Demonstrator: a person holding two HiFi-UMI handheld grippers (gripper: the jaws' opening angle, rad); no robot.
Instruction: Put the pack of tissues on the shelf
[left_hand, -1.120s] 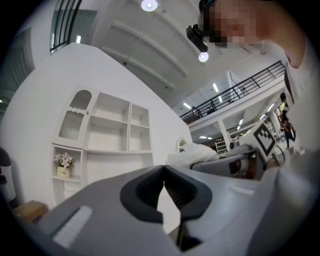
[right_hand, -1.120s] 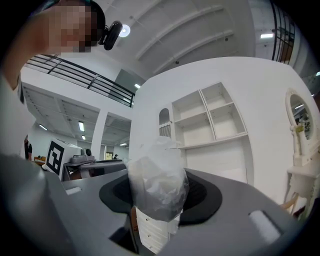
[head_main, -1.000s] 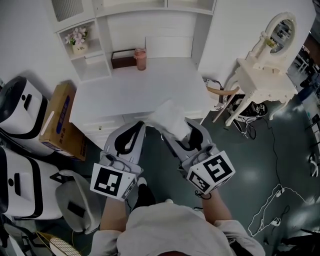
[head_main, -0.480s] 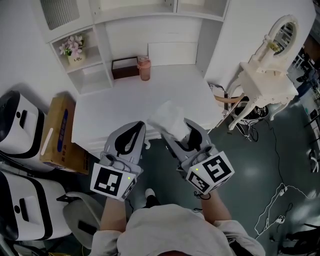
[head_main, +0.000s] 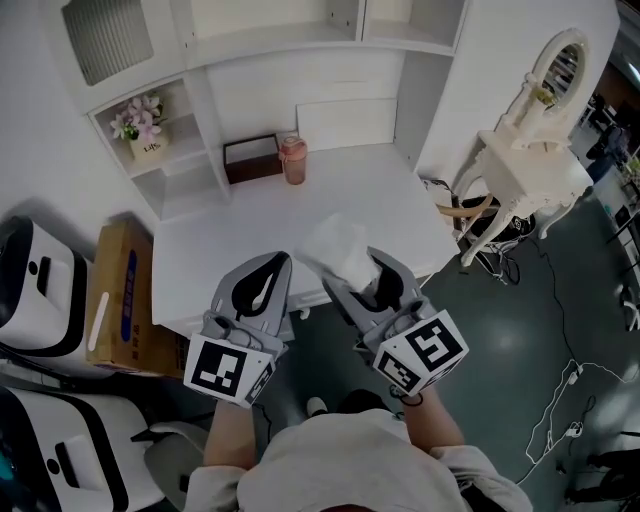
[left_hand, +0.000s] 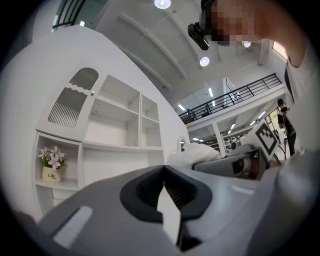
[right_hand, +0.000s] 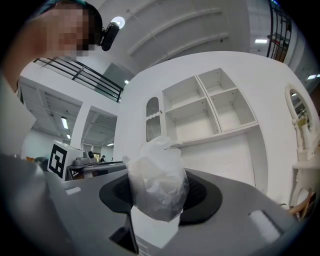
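Note:
The pack of tissues (head_main: 338, 245), white in crinkled clear wrap, sticks out forward from my right gripper (head_main: 352, 264), which is shut on it over the near edge of the white desk (head_main: 240, 225). In the right gripper view the tissue pack (right_hand: 156, 180) stands between the jaws, with the white shelf unit (right_hand: 210, 107) behind it. My left gripper (head_main: 278, 262) is beside it on the left, jaws together and holding nothing. The left gripper (left_hand: 163, 170) points at the shelf unit (left_hand: 122, 125). The shelf unit (head_main: 300, 35) rises at the back of the desk.
A pink cup (head_main: 293, 160) and a dark brown box (head_main: 250, 158) stand at the desk's back. A flower vase (head_main: 140, 125) sits in a left cubby. A cardboard box (head_main: 120, 295) and white machines (head_main: 35, 285) are at the left, and a vanity with mirror (head_main: 535, 155) at the right.
Both grippers have moved forward together toward the desk, the right still holding the tissue pack. The desk and shelf unit now show nearer and lower in the head view.

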